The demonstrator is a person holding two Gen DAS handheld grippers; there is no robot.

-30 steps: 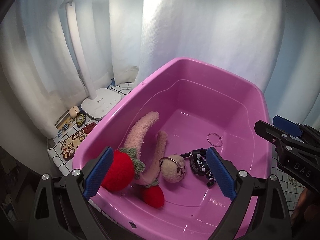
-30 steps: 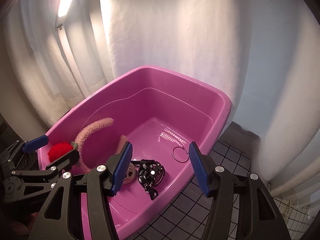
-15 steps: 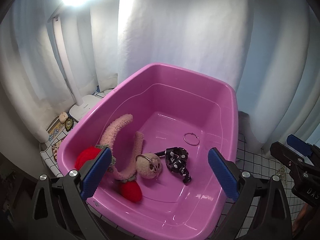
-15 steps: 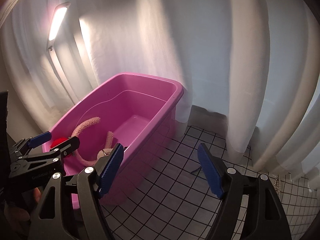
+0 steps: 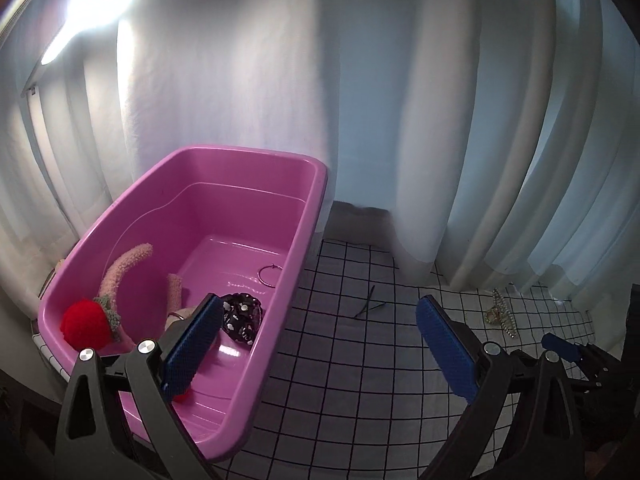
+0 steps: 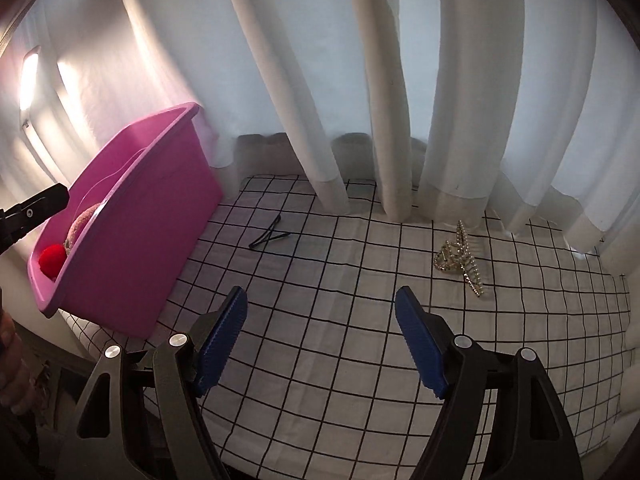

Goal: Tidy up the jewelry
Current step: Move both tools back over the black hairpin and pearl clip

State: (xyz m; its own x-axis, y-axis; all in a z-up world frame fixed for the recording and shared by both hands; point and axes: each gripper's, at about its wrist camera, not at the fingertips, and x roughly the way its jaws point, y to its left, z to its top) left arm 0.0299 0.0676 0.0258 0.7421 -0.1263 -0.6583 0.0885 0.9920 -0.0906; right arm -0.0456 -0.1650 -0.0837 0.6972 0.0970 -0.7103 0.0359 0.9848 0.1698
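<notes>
A pink plastic tub [image 5: 276, 300] [image 6: 144, 232] stands on the left of a checked cloth. Inside lie a fuzzy pink headband with red pom-poms [image 5: 120, 276], a black dotted scrunchie [image 5: 242, 316] and a thin metal hoop [image 5: 270, 272]. On the cloth to the right rest black hairpins [image 5: 368, 306] [image 6: 270, 236] and a gold rhinestone claw clip [image 6: 462, 258] [image 5: 500, 314]. My left gripper [image 5: 316, 340] is open, straddling the tub's near right rim. My right gripper [image 6: 320, 332] is open over bare cloth, with the claw clip ahead to its right.
White curtains [image 6: 360, 80] hang along the back edge of the checked tablecloth [image 6: 340, 320]. A bright lamp [image 5: 96, 0] shines at the upper left. The other gripper's tip [image 6: 36, 204] shows at the left edge of the right wrist view.
Both grippers have swung right, away from the tub's inside toward the cloth. The right gripper's jaws have widened. The hairpins and the claw clip have come into view.
</notes>
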